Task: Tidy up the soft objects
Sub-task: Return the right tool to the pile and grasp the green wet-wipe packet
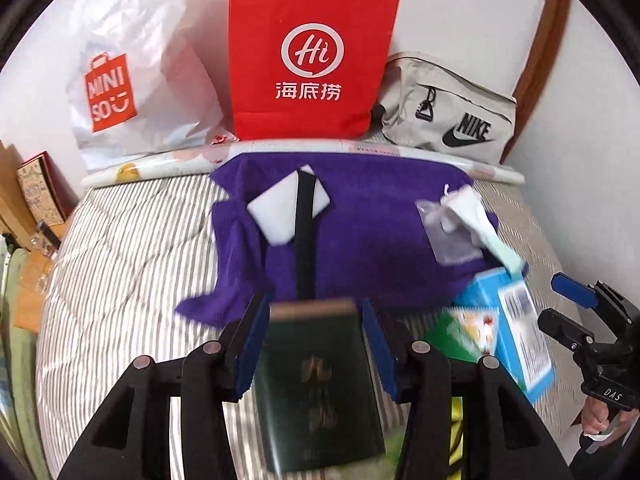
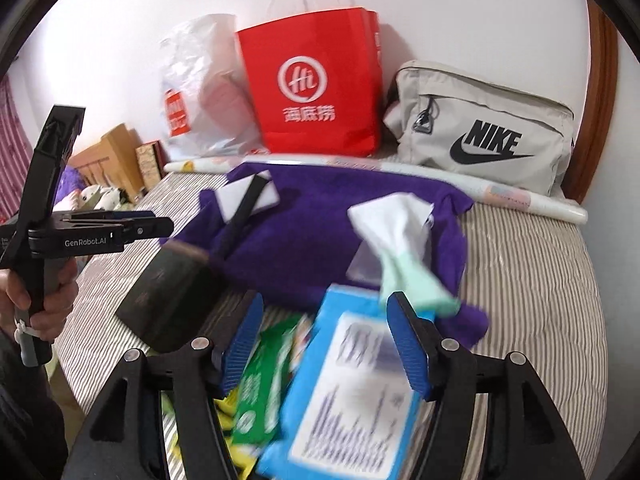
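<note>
A purple towel [image 1: 360, 240] [image 2: 340, 216] lies spread on the striped bed. On it rest a white block under a black strap [image 1: 288, 204] [image 2: 248, 196] and a white-and-mint cloth [image 1: 472, 216] [image 2: 400, 240]. My left gripper [image 1: 313, 300] [image 2: 160, 224] hangs open over a dark green booklet [image 1: 316, 380] [image 2: 168, 300], its blue pads clear of the edges. The right gripper [image 2: 325, 296] [image 1: 560, 306] is open above a blue wipes pack [image 2: 352, 392] [image 1: 516, 328] and a green packet [image 2: 260, 380] [image 1: 468, 328], both lying on the bed.
Against the wall stand a white plastic bag [image 1: 132, 80], a red paper bag [image 1: 308, 60] and a grey Nike pouch [image 1: 448, 116]. A rolled mat [image 1: 280, 148] lies in front of them. Boxes [image 1: 36, 196] sit at the bed's left edge.
</note>
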`<action>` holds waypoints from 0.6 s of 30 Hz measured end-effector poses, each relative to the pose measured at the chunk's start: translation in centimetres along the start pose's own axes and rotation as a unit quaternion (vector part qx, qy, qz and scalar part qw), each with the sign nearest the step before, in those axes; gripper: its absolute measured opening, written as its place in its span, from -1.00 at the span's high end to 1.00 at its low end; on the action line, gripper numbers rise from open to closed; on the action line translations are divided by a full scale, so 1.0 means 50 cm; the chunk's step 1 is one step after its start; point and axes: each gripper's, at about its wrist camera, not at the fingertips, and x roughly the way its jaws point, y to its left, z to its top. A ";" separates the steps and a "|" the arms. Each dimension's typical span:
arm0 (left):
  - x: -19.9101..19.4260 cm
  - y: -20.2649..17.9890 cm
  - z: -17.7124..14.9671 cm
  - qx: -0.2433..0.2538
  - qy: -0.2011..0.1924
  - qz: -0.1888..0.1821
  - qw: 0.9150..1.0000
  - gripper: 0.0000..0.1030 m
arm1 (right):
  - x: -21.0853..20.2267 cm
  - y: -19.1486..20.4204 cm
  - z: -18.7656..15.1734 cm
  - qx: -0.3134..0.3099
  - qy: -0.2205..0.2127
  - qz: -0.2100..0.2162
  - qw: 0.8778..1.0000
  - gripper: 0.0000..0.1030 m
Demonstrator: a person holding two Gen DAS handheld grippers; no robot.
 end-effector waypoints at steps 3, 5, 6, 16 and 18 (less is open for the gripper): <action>-0.026 -0.004 -0.043 0.009 -0.002 0.005 1.000 0.10 | -0.016 0.027 -0.034 -0.009 0.003 0.001 1.000 -0.24; -0.041 -0.002 -0.069 0.010 -0.002 0.007 1.000 0.10 | -0.023 0.044 -0.058 -0.014 0.008 0.002 1.000 -0.24; -0.047 -0.001 -0.080 0.009 -0.002 0.006 1.000 0.10 | -0.025 0.049 -0.066 -0.017 0.009 0.001 1.000 -0.24; -0.075 0.033 -0.171 -0.012 -0.007 -0.022 1.000 0.10 | 0.004 0.122 -0.119 -0.083 0.035 -0.036 0.995 -0.23; -0.074 0.040 -0.179 -0.014 -0.007 -0.031 0.999 0.10 | 0.012 0.135 -0.122 -0.099 0.040 -0.047 0.993 -0.23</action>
